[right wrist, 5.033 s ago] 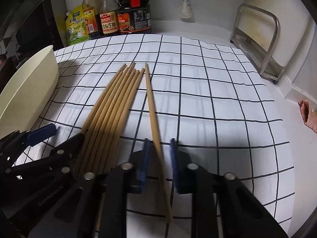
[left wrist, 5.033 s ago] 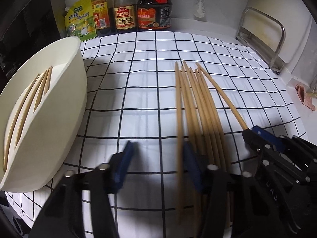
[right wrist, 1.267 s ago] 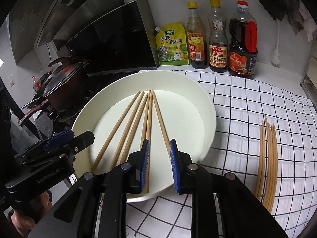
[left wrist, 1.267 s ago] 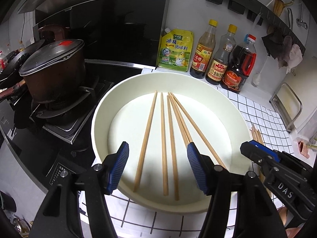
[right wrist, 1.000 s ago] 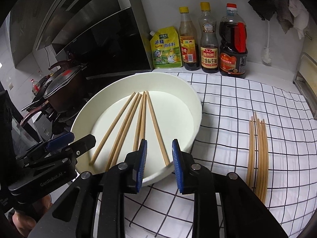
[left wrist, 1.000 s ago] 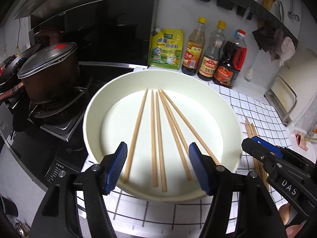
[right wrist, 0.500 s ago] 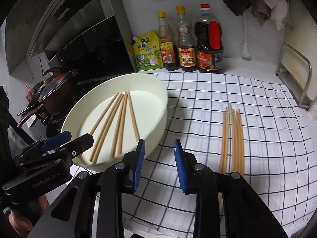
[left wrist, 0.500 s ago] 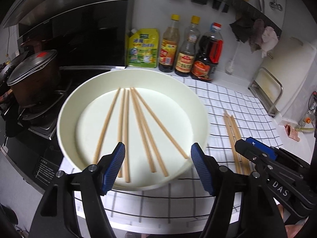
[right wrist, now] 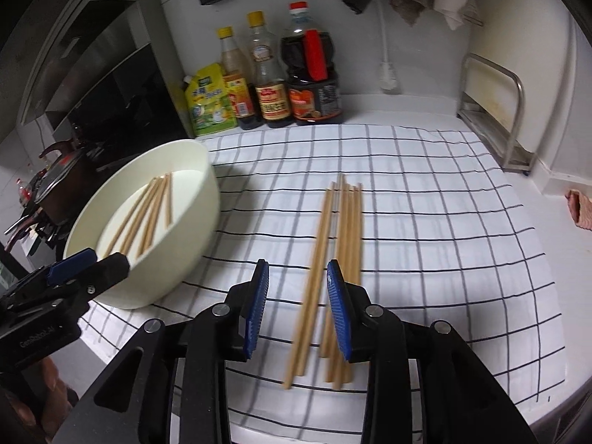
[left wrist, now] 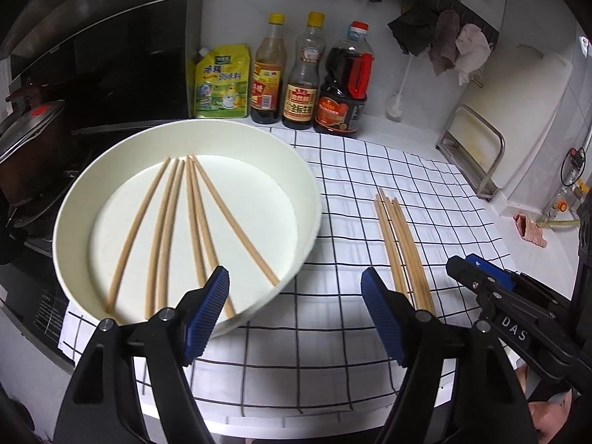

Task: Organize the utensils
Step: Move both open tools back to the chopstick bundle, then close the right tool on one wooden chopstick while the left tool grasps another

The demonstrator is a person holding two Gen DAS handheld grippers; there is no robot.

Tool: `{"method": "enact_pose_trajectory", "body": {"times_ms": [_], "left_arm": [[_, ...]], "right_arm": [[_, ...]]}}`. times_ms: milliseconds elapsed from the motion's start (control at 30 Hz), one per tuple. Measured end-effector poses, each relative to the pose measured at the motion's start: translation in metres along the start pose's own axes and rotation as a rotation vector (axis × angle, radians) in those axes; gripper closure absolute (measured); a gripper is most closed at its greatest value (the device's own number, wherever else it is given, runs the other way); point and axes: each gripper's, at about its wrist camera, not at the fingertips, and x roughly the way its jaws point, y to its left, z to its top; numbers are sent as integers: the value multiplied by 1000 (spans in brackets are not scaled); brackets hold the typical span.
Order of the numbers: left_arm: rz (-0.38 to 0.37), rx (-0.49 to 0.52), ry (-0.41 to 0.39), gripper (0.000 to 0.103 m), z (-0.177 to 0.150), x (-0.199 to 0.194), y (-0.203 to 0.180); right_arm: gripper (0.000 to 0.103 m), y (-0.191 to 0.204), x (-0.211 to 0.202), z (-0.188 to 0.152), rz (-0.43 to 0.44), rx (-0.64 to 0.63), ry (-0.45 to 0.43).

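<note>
Right gripper (right wrist: 296, 307), half open and empty, hovers nearest the chopsticks (right wrist: 342, 244), which run lengthwise up mid-frame.

Both views are dim indoor shots with a cool cast and dark rounded fisheye corners. The brightest area is the white checked cloth (right wrist: 425, 222), lit from overhead. In the right wrist view a soft shadow falls on the cloth just right of the bowl (right wrist: 174, 222), and darker shadow pools on the near cloth under the right gripper (right wrist: 296, 303) (itself a near-black shape). Grid lines bow strongly toward the cloth's edges. The chopsticks (right wrist: 344, 251) on the cloth look slightly smeared at their near ends. The hob left of the bowl (left wrist: 303, 185) is almost black.
</note>
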Motion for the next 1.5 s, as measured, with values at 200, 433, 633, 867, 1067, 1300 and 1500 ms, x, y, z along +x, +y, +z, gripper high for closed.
{"method": "enact_pose_trajectory", "body": {"times_ms": [200,433,633,867,1067,1300,1500], "left_arm": [[-17,21,14,29,-5,12,-23],[-6,49,42,28,-14,33,-43],[0,44,70,28,-17,47,-44],[0,44,84,28,-17,56,-45],[1,40,93,28,-18,61,-44],[2,47,98,28,-19,64,-48],[-9,49,108,28,-19,69,-56]], "right_arm": [[62,-23,15,-6,-49,4,38],[62,-37,42,-13,-82,-4,95],[62,-39,59,-14,-91,-12,123],[62,-38,74,-11,-129,-33,143],[62,-37,77,-11,-147,-56,144],[62,-36,79,-15,-150,-77,161],[71,-41,80,-14,-143,-61,153]]}}
